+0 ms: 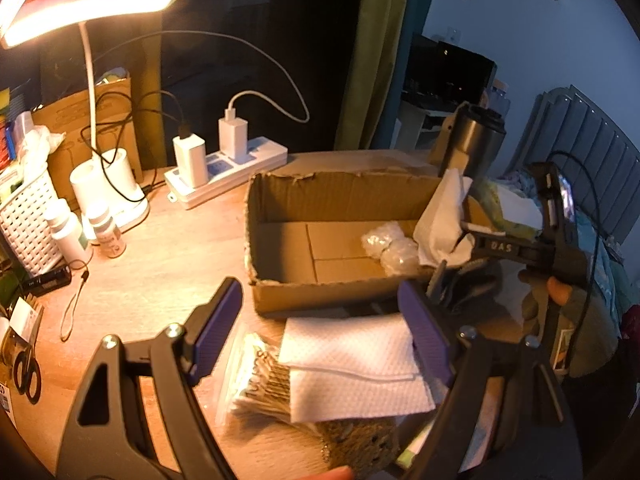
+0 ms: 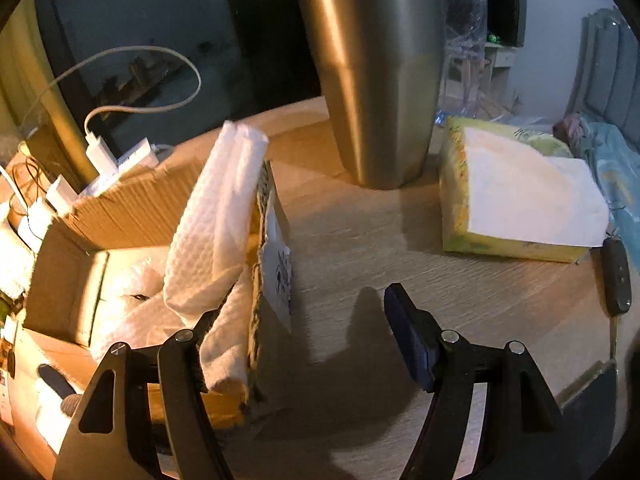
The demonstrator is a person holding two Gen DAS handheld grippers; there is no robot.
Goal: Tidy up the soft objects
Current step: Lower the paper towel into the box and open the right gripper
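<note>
1. Paper towel (image 1: 352,364), a flat folded sheet with a dimpled, quilted face, lies between the spread fingers of the left gripper (image 1: 320,332) in the left wrist view. The purple ribbed pads stand clear of it on both sides, so this gripper is released and grasps nothing.
2. Under that sheet sit a clear crinkly bag of cotton swabs (image 1: 256,380) and a rough, speckled scouring pad (image 1: 360,448). If the jaws close low, I judge they could catch the slippery bag along with the towel, or peel off only the top ply.
3. Beyond the jaws stands the cardboard box (image 1: 280,288), its rim torn and ragged, with two soft translucent bundles (image 1: 388,250) on its floor. Nearby cables and small bottles could be knocked by a wide sweep.
4. From the right wrist view, a second towel (image 2: 216,216) hangs limp over the box wall (image 2: 262,280), touching the left finger of the right gripper (image 2: 316,340). The fingers are apart, the right pad over bare table, so this gripper too is released.
5. That draped towel looks half in, half out. I judge it could slide off outside the box, or snag on the finger as it withdraws.
6. Ahead of the jaws stands a smooth, tapered steel tumbler (image 2: 372,80); to their right lies a yellow tissue pack (image 2: 516,200) with a soft sheet on top. A careless swing could tip the tumbler.
</note>
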